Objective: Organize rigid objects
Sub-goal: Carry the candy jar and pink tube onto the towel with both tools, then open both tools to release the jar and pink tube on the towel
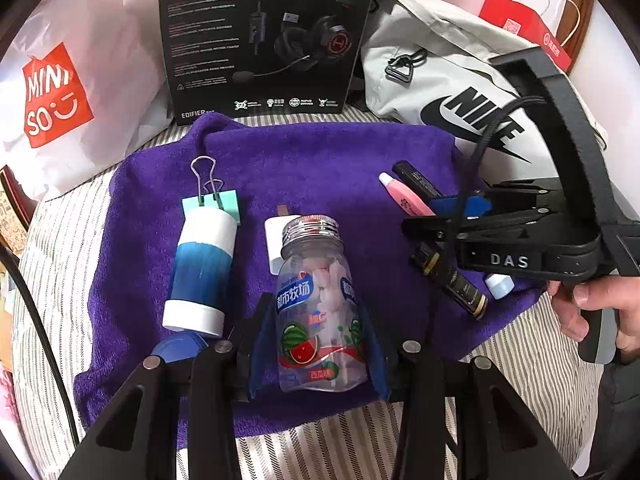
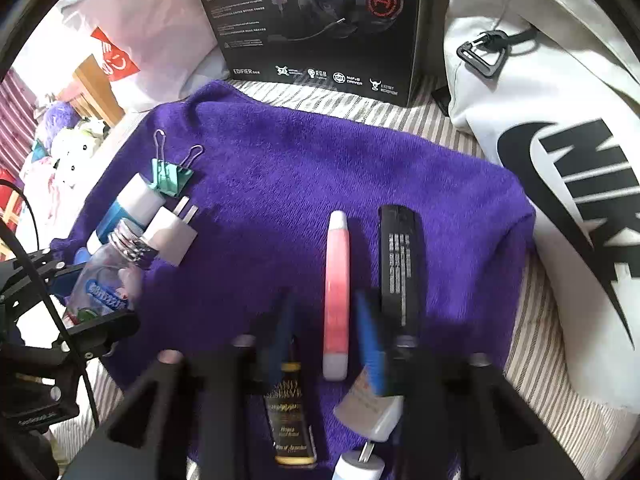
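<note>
Left gripper (image 1: 318,336) clamps a clear candy bottle (image 1: 320,312), watermelon label with Chinese text, silver threaded neck pointing away over the purple towel (image 1: 320,152). Left of it a blue-white tube (image 1: 200,272) and a teal binder clip (image 1: 212,204). Right gripper (image 2: 328,332) is spread wide around a pink tube (image 2: 336,292), not touching; black tube (image 2: 400,264) just right. Behind: EDIFIER headset box (image 1: 264,36), NIKE bag (image 1: 460,92), MINISO bag (image 1: 56,96).

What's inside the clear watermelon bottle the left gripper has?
The clear bottle, clamped in the left gripper, holds pale pinkish-white pieces piled through its middle. Its lid is off, showing the threaded neck. The label hides the lower contents, so the fill level is unclear.
</note>
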Available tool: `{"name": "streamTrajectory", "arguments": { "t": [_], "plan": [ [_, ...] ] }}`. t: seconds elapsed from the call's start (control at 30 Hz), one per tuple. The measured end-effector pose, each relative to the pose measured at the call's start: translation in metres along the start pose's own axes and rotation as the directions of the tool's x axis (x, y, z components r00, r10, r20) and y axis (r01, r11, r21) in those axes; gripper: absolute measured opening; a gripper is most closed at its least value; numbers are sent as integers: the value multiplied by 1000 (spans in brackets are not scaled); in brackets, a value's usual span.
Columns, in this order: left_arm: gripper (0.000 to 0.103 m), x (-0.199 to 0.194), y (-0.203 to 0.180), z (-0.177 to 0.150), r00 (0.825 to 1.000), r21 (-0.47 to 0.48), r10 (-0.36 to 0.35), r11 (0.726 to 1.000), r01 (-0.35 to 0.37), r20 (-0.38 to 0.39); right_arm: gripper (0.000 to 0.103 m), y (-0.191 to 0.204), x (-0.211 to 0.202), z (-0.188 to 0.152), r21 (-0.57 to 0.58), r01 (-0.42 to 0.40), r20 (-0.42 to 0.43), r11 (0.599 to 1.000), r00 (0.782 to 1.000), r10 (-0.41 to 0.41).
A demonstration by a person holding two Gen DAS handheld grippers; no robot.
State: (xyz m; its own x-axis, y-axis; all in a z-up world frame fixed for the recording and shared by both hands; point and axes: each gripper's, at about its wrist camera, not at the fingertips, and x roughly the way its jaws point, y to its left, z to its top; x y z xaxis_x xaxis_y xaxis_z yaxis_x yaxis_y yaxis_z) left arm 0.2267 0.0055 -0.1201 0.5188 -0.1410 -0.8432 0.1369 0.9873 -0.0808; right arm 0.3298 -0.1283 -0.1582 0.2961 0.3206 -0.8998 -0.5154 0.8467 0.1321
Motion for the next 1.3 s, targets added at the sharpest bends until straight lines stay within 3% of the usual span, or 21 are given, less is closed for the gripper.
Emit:
{"name": "streamTrajectory", "arguments": {
  "t": [0.23,0.5,1.3],
  "plan": [
    [40,6,-13,3,1000,27,-5,1000,6,-19,40,-11,-28,-18,22,6,44,1000,999,-7],
    [40,23,-24,4,999,65,40,997,-37,-37,40,-28,-56,-43,67,-6,80,998,997,1],
    [41,37,-37,-3,996,98,89,991,-87,-25,41,-37,-82,-91,133,-22,109,991,994,8]
  ]
}}
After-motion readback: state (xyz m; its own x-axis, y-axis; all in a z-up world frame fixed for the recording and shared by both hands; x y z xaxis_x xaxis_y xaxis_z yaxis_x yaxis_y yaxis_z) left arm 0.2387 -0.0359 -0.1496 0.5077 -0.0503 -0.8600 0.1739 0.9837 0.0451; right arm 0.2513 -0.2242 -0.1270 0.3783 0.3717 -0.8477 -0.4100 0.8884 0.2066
